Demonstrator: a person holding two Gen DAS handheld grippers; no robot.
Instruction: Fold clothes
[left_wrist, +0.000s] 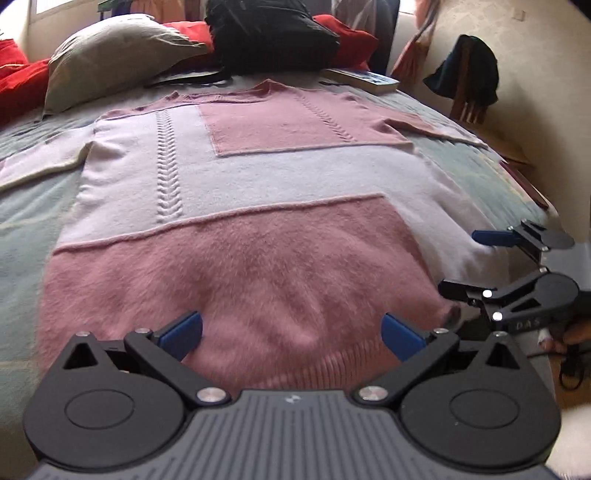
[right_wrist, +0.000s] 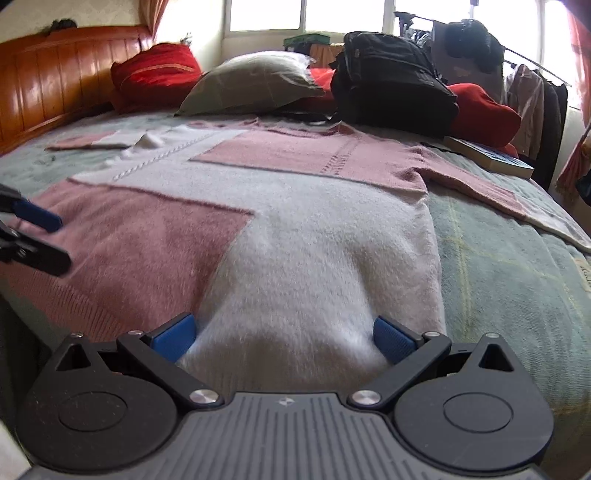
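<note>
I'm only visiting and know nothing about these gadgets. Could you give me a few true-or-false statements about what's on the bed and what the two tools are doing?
1. The sweater lies spread flat on the bed. True.
2. The left gripper has its fingers closed on the hem. False: they are open, over the pink hem.
3. A black backpack sits beyond the sweater's collar. True.
4. The right gripper is over the pink corner. False: it is open over the white corner.
5. A book lies beside the backpack. True.

Your left gripper (left_wrist: 291, 334) and right gripper (right_wrist: 283, 338) both sit low and level with their 2 blue-padded fingers (left_wrist: 183, 329) spread wide (nothing clamped between them), side by side, near each other.
</note>
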